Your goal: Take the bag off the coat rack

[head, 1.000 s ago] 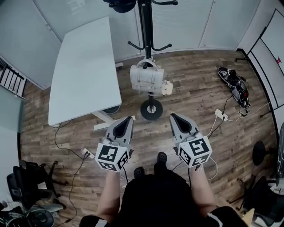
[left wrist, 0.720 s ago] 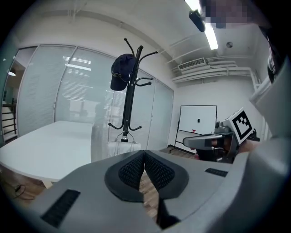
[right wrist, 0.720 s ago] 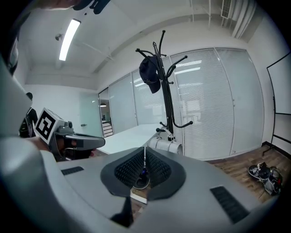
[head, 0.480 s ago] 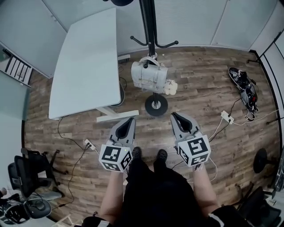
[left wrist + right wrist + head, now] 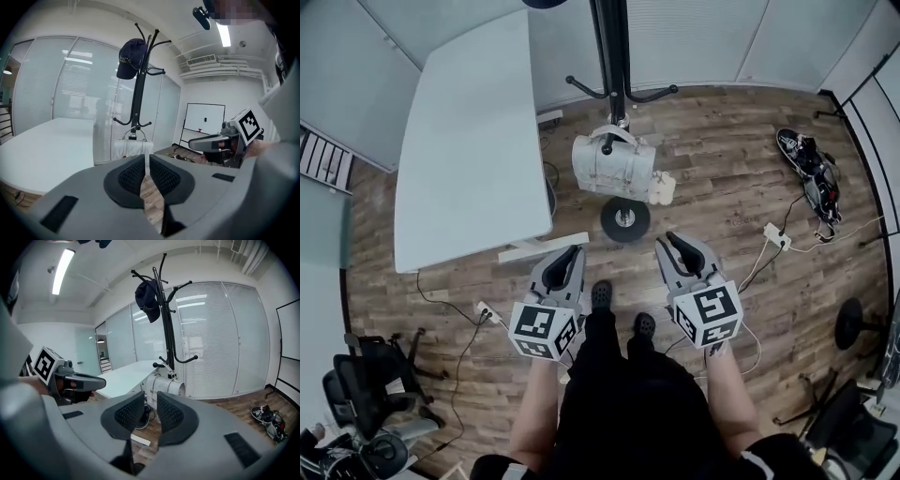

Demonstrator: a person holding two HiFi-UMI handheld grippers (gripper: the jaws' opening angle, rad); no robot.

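A pale grey bag (image 5: pixel 612 167) hangs by its handles from a low hook of the black coat rack (image 5: pixel 612 47), just above the rack's round base (image 5: pixel 625 220). In the left gripper view the bag (image 5: pixel 132 149) hangs straight ahead beyond the jaws. My left gripper (image 5: pixel 570 253) is shut and empty, a short way in front of the base. My right gripper (image 5: pixel 667 246) is level with it; its jaws have just been opening, stand slightly apart and hold nothing. The right gripper view has the bag (image 5: pixel 165 386) ahead. Neither gripper touches the bag.
A white table (image 5: pixel 469 141) stands left of the rack. A dark cap (image 5: pixel 130 58) hangs on an upper hook. Shoes and cables (image 5: pixel 811 173) and a power strip (image 5: pixel 772 239) lie on the wood floor at right. Office chairs (image 5: pixel 366 394) stand at the lower left.
Both grippers have moved forward toward the rack and a little down as the person stepped closer. The right jaws have parted slightly. The bag still hangs on its hook.
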